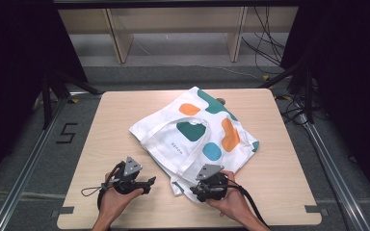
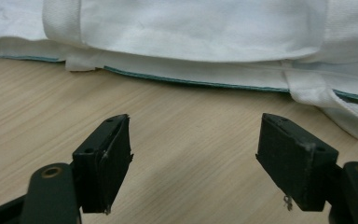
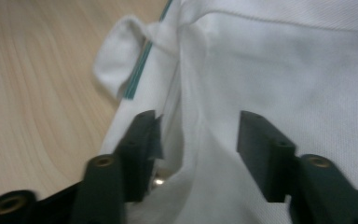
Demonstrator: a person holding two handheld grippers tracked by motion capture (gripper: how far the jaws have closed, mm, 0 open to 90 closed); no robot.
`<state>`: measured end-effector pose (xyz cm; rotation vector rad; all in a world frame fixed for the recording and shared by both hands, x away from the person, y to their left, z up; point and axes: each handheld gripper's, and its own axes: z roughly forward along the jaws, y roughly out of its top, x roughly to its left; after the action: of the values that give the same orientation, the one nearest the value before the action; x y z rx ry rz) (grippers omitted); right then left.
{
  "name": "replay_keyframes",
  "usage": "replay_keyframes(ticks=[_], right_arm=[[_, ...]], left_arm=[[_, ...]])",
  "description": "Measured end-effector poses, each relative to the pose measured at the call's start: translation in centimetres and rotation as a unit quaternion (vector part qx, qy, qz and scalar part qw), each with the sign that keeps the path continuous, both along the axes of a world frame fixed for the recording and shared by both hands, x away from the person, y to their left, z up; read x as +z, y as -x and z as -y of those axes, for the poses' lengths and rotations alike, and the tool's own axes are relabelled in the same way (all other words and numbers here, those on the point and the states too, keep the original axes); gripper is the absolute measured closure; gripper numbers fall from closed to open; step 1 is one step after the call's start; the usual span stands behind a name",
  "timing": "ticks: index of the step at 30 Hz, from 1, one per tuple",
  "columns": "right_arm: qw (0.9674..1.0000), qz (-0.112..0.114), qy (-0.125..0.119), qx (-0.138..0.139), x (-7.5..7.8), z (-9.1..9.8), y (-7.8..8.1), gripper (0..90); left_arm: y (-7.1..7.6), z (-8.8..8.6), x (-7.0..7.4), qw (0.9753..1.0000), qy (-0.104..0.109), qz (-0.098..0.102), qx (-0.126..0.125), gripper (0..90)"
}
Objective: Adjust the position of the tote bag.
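White cotton tote bag (image 1: 197, 130) with teal and orange blotches, wooden counter (image 1: 106, 139).
Our left gripper (image 2: 193, 154) gapes empty before the hem; our right gripper (image 3: 198, 149) straddles cloth unclamped, risking extra layers bunching.

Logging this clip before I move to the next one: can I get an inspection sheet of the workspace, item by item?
Surface: light wooden table, bare around the bag.
Job's things: white tote bag with teal, orange and blue shapes, lying flat and rumpled, handles on top.
Clutter: nothing seen.
Grippers: left gripper open over bare wood, short of the bag's edge; right gripper open, jaws astride white cloth at the bag's near corner.
Cables: one trails from each gripper; loose cables on the floor behind.
Surroundings: wooden shelving beyond the table, dark curtains at the sides.
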<state>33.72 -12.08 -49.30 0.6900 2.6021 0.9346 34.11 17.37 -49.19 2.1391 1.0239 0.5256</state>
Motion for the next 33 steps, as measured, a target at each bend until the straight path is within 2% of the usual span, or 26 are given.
replay_keyframes(ticks=[1,2,3,4,5,6,7,9,10,12,14,18,19,21,23,24,26,27,28,29,33], right_arm=[[0.9998,0.005,0.017,0.007,-0.3,0.2,0.1,63.2],[0.9998,0.005,0.017,0.007,-0.3,0.2,0.1,63.2],[0.9992,0.006,0.035,0.018,-0.5,0.6,0.3,70.3],[0.9994,0.002,0.029,0.019,-0.5,0.7,0.4,72.9],[0.9994,-0.005,0.034,0.005,-0.4,1.0,0.6,75.1],[0.9989,-0.005,0.045,0.008,-0.3,1.5,0.7,77.2],[0.9985,-0.003,0.052,0.016,-0.3,1.9,0.6,78.7],[0.9984,-0.001,0.052,0.023,-0.3,2.2,0.7,80.0],[0.9981,0.0,0.056,0.026,-0.2,3.3,0.9,82.6],[0.9979,0.007,0.06,0.024,-0.1,4.3,1.0,83.9],[0.9979,0.012,0.063,0.016,0.0,5.7,1.1,84.1],[0.9986,0.014,0.047,-0.019,0.4,8.7,1.4,83.8],[0.9983,0.011,0.042,-0.039,0.5,9.5,1.6,83.4],[0.9978,0.009,0.036,-0.055,0.9,11.1,1.6,83.0],[0.9976,0.01,0.035,-0.059,1.0,11.8,1.6,83.1],[0.997,0.015,0.036,-0.067,1.0,12.3,1.6,83.2],[0.9961,0.022,0.035,-0.078,1.1,13.5,1.6,83.4],[0.9959,0.023,0.031,-0.082,1.2,14.0,1.6,83.5],[0.9957,0.025,0.029,-0.085,1.3,14.3,1.6,83.6],[0.9953,0.028,0.03,-0.087,1.4,14.5,1.6,83.8],[0.9943,0.031,0.036,-0.095,1.2,15.6,1.3,85.5]], left_arm=[[-0.1,-0.2,0.0,0.9999,0.007,-0.007,0.008,24.1],[-0.1,-0.2,0.0,0.9999,0.007,-0.007,0.008,23.7],[-0.2,-0.4,0.0,0.9999,0.008,-0.006,0.002,23.7],[-0.2,-0.4,0.0,0.9999,0.008,-0.007,0.008,23.6],[-0.2,-0.5,-0.1,0.9997,0.02,-0.007,0.012,23.5],[-0.2,-0.6,0.0,0.9998,0.01,-0.01,0.016,23.3],[-0.3,-0.8,0.0,0.9999,0.011,-0.004,0.011,23.3],[-0.3,-0.9,0.1,0.9998,0.01,-0.01,0.014,23.3],[-0.2,-0.8,-0.1,0.9994,0.024,-0.001,0.025,23.0],[-0.2,-1.0,0.1,0.9997,0.012,-0.001,0.022,22.6],[-0.2,-1.0,0.1,0.9996,0.014,0.0,0.023,22.5],[-0.2,-1.1,0.2,0.9997,0.008,0.0,0.022,22.4],[-0.2,-1.1,0.2,0.9997,0.008,0.0,0.022,22.4],[-0.2,-1.0,0.2,0.9997,0.011,0.001,0.02,22.2],[-0.2,-0.9,0.1,0.9996,0.018,0.004,0.022,22.2],[-0.1,-0.7,0.0,0.9996,0.021,-0.003,0.019,22.2],[0.0,-0.2,-0.1,0.9996,0.018,0.003,0.023,22.2],[0.0,-0.2,0.0,1.0,0.001,0.005,0.008,22.2],[0.1,0.0,-0.1,0.9999,-0.003,0.001,0.012,22.2],[0.0,0.0,-0.1,0.9998,-0.018,0.002,0.006,22.2],[-0.3,0.2,-0.3,0.9994,-0.032,0.007,0.008,22.6]])
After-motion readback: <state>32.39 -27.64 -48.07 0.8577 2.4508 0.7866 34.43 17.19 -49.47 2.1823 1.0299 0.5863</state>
